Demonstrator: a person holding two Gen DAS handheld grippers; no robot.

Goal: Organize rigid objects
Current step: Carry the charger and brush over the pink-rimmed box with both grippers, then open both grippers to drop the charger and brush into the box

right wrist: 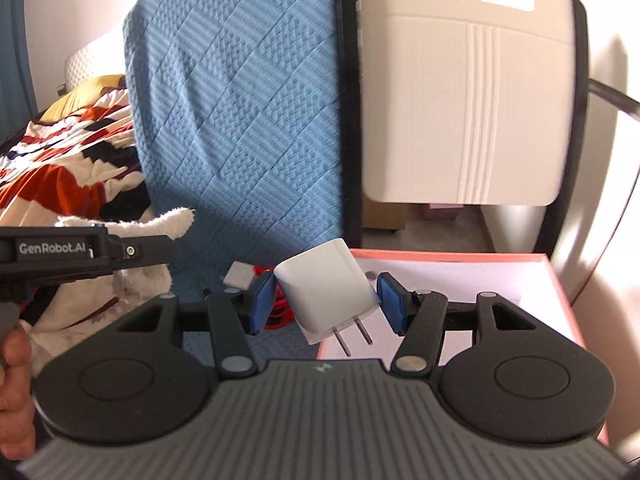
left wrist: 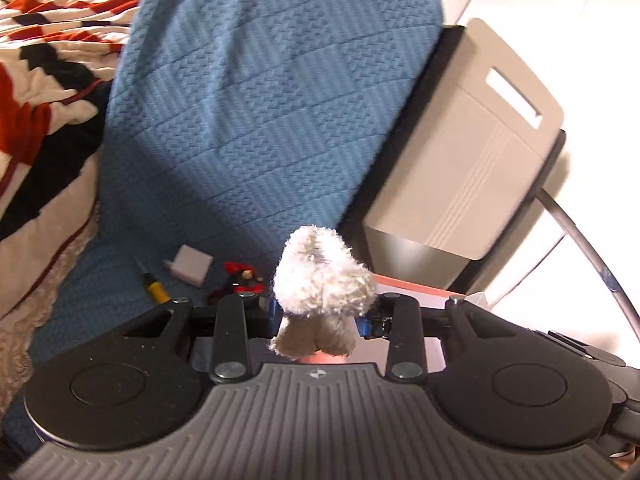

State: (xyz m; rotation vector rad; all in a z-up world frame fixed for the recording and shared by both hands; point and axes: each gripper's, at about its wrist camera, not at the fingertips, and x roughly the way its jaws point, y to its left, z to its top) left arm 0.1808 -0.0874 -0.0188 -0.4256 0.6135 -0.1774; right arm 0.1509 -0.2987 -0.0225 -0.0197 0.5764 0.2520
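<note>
My left gripper (left wrist: 320, 312) is shut on a fluffy white plush toy (left wrist: 324, 276) and holds it above the blue quilted cloth (left wrist: 248, 120). My right gripper (right wrist: 326, 300) is shut on a white wall charger (right wrist: 328, 280), prongs pointing down, at the near left edge of a pink-rimmed white box (right wrist: 460, 276). In the right wrist view the left gripper (right wrist: 120, 252) and the plush toy (right wrist: 168, 220) show at the left. On the cloth lie a smaller white charger (left wrist: 188, 266), a yellow pen-like item (left wrist: 154, 286) and a small red and black figure (left wrist: 244, 278).
A beige chair back (right wrist: 468, 92) with a black frame stands behind the box. A red, black and white blanket (left wrist: 44, 92) lies to the left. The small charger (right wrist: 239, 275) and a red cord (right wrist: 276, 304) lie beside the right gripper.
</note>
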